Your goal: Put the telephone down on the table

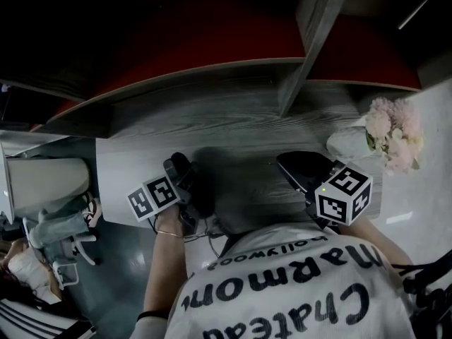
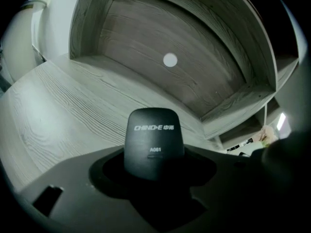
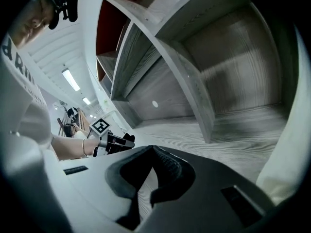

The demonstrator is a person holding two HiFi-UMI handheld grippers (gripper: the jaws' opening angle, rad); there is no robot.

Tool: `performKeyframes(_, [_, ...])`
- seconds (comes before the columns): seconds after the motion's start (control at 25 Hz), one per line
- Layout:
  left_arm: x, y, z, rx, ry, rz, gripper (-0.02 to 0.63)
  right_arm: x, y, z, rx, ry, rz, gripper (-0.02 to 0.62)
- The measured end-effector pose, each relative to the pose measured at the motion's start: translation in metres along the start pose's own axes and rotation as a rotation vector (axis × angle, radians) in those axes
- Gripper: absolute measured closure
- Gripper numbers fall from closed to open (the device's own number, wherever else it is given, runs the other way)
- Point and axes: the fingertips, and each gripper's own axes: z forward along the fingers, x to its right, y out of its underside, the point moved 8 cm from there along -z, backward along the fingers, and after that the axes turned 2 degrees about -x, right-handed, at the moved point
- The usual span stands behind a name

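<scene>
The left gripper (image 2: 154, 178) has its 2 jaws well apart and clamped on the sides of the black plastic telephone handset (image 2: 154, 140). The handset stands up between them, its rounded end pointing away from the camera and its white lettering facing the lens. In the head view this gripper sits over the near left part of the pale grey wood-grain table (image 1: 240, 129). The handset is a dark shape just ahead of the gripper's black-and-white marker cube (image 1: 153, 196). Whether the handset touches the tabletop cannot be told.

The right gripper (image 3: 153, 152) carries nothing: its 2 dark ribbed jaws meet at the tips, with bare tabletop showing through the slit below them. It hovers over the near right part of the table, well apart from the left one, its own marker cube (image 1: 344, 193) turned up toward the head camera.

A thin bracelet (image 1: 168, 233) circles the left wrist, and a white T-shirt with black lettering (image 1: 282, 288) fills the bottom of the head view.

Behind the table rises a grey wooden shelf unit (image 1: 305, 41) with 1 slanting upright divider, and a dark red panel (image 1: 212, 41) shows behind it. A small white round spot (image 2: 170, 59) marks the shelf's back panel. A bunch of pale pink flowers (image 1: 392, 133) stands at the table's far right edge.
</scene>
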Motion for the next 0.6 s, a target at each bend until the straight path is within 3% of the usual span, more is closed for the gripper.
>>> performKeyframes(0.6, [0.000, -0.003, 0.019, -0.045, 0.032, -0.004, 0.333, 0.001, 0.006, -0.014, -0.004, 0.051, 0.023, 0.590])
